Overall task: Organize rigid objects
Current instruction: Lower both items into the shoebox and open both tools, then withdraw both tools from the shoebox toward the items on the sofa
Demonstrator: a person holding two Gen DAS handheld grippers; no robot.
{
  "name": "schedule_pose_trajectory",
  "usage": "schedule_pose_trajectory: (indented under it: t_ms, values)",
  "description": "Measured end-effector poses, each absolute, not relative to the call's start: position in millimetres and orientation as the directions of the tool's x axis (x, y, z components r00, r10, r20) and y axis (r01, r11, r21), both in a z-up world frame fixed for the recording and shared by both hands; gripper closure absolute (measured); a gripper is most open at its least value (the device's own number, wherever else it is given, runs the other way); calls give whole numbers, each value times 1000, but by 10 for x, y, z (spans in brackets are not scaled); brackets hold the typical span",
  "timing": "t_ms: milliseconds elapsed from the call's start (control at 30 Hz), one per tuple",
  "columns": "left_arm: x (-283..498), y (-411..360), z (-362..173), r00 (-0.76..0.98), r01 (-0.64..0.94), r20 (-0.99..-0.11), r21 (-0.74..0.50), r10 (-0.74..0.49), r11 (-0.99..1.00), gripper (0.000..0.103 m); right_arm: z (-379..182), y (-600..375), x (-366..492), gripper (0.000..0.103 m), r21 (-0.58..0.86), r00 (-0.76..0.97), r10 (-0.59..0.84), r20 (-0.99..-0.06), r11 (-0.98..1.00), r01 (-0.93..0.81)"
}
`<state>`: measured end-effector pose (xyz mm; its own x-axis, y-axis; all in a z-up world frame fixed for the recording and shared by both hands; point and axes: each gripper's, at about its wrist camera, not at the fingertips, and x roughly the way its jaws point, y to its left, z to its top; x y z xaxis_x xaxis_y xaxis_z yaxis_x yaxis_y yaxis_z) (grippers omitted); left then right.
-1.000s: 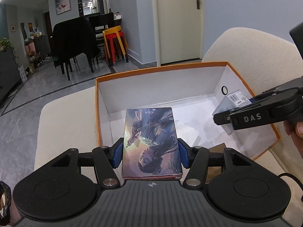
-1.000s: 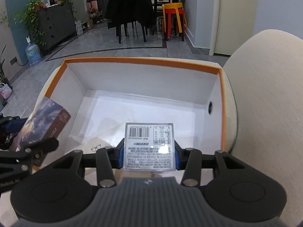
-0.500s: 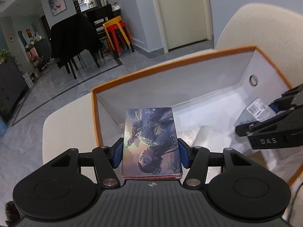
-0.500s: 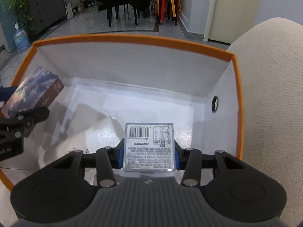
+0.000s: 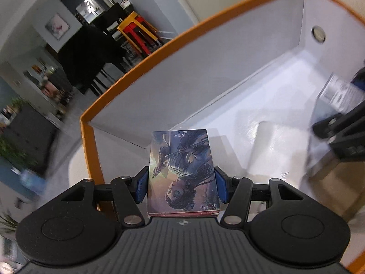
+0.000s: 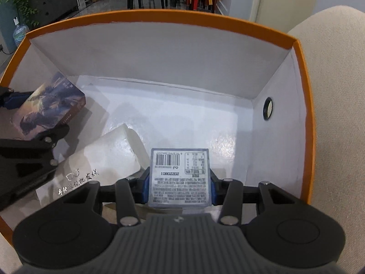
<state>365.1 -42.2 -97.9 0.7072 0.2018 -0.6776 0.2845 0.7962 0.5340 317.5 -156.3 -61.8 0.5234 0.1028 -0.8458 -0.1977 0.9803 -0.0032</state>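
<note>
Left gripper (image 5: 181,182) clamps card box (image 5: 182,171), right gripper (image 6: 179,182) clamps clear case (image 6: 179,178) (both over orange box (image 6: 159,16))

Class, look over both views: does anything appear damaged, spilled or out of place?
Nothing stands out. The left gripper holds a picture box and the right gripper a labelled case, both over the orange box.

Box (image 6: 305,118): matt white card inside, orange rim. Card pack (image 5: 182,171): glossy printed cardboard. Clear case (image 6: 179,178): shiny transparent plastic, paper label. Grippers: matt black ribbed plastic, blue pads (image 5: 142,187). Pouch (image 6: 107,157): white, faintly pebbled. Cushion (image 6: 337,91): coarse beige cloth.
</note>
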Motion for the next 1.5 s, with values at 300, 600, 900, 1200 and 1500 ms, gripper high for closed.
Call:
schedule_pose_trajectory:
  t_ms: [300, 600, 900, 1200, 1500]
  values:
    - [3674, -517, -1066, 705, 313, -669, 593, 237, 742, 24, -604, -1566, 3336, 45, 5, 520, 107, -848, 981, -193]
    - [3602, -476, -991, 718, 295, -653, 599, 241, 744, 23, -576, -1579, 3328, 45, 6, 545, 112, -831, 981, -191]
    - [3506, -462, -821, 727, 279, -649, 577, 223, 768, 23, -457, -1584, 3200, 44, 14, 572, 126, -810, 980, -197]
    - [3211, -303, -496, 759, 230, -628, 507, 173, 831, 23, -161, -1652, 3027, 44, 35, 618, 154, -771, 979, -201]
    - [2603, -78, -379, 754, 159, -643, 379, 136, 912, 22, 147, -1706, 2803, 43, 56, 666, 192, -721, 974, -219]
